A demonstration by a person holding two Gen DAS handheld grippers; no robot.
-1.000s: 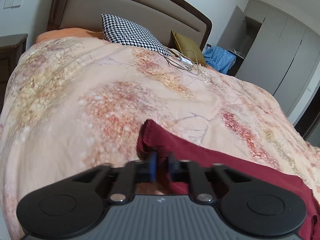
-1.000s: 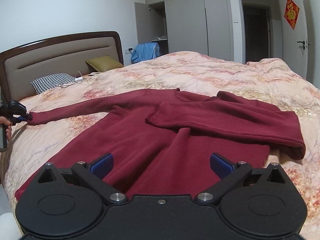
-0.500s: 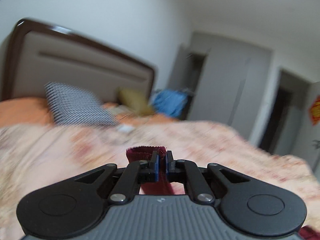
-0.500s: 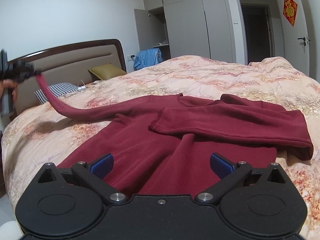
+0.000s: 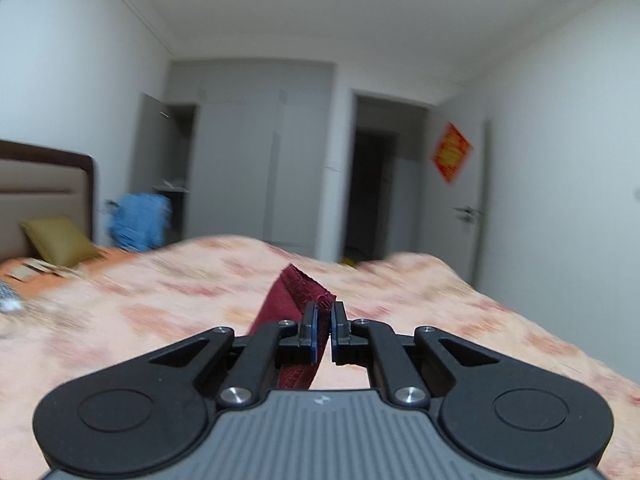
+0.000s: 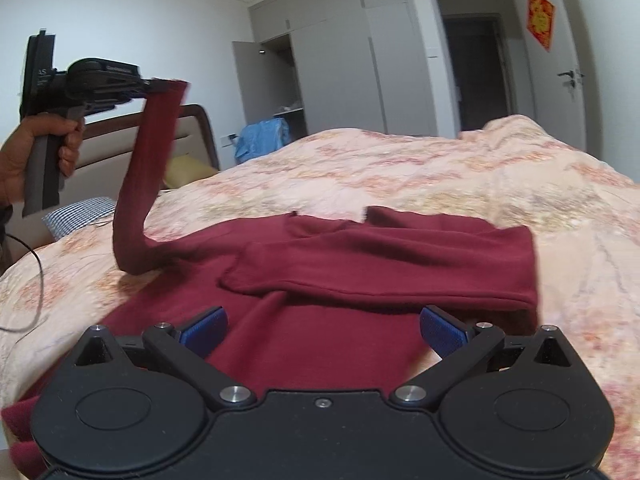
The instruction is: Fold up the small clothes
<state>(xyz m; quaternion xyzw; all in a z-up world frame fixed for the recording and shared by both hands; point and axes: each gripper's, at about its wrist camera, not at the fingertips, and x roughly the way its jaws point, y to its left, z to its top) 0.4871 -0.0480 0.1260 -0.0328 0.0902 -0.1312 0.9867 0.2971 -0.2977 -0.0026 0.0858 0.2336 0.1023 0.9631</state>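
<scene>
A dark red sweater's sleeve (image 6: 140, 184) is clamped in the left gripper (image 5: 323, 320), raised; the right gripper (image 6: 322, 330) is spread wide, holding nothing.

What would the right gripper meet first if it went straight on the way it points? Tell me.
Probably the maroon top on the bed: the right gripper, open, points slightly down over its body, towards the folded-in sleeve.
</scene>
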